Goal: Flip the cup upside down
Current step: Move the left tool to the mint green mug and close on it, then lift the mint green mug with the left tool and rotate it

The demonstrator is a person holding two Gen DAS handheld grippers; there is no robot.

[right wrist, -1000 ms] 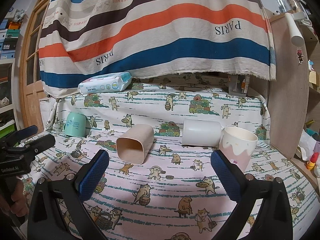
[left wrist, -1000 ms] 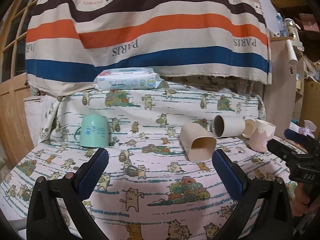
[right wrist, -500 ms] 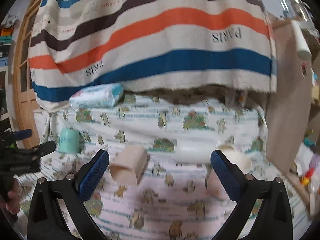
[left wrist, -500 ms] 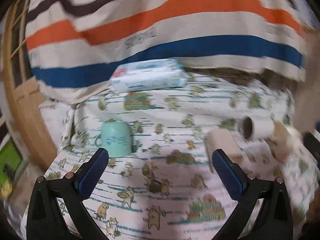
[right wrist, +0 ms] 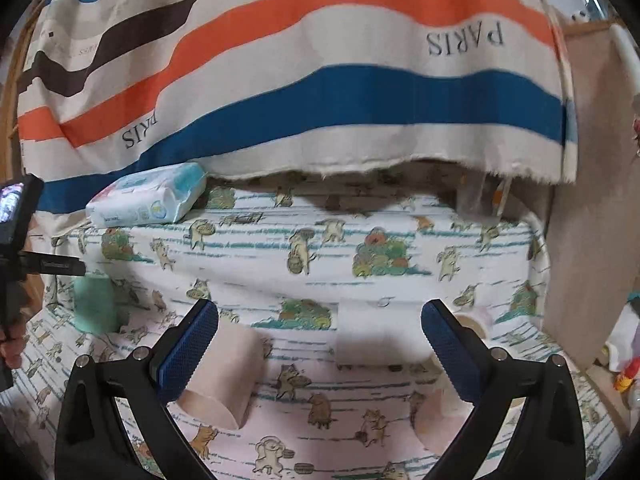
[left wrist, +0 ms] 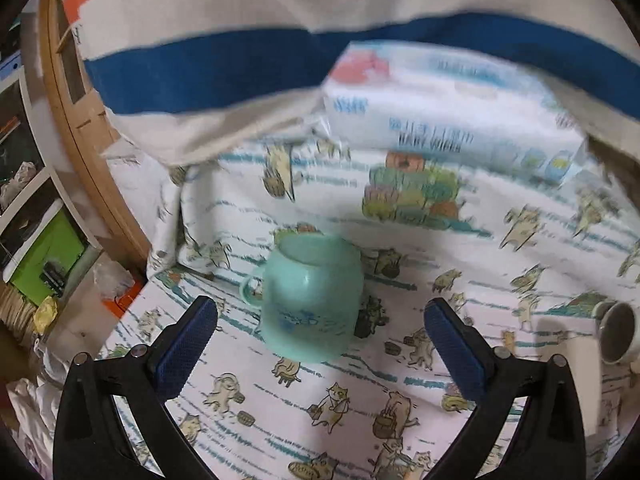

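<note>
Four cups show in the right wrist view, all on the cat-print cloth [right wrist: 400, 240]: one mint green cup [right wrist: 95, 304] at the left edge, one tan cup [right wrist: 224, 376] lying on its side at lower left, one white cup [right wrist: 372, 332] lying on its side in the middle, and one pale pink cup [right wrist: 444, 424] at lower right, partly behind a blue pad. One pack of wipes [right wrist: 148, 196] sits at the upper left, under one big striped cloth [right wrist: 320, 80]. In the left wrist view the green cup is in the middle of the frame, blurry, with its handle on the left, and it stands just ahead of the gap between the pads. The left gripper [left wrist: 320, 348] is spread wide and holds nothing; its pads do not touch the cup. The right gripper [right wrist: 320, 350] is spread wide too, with nothing in it.
</note>
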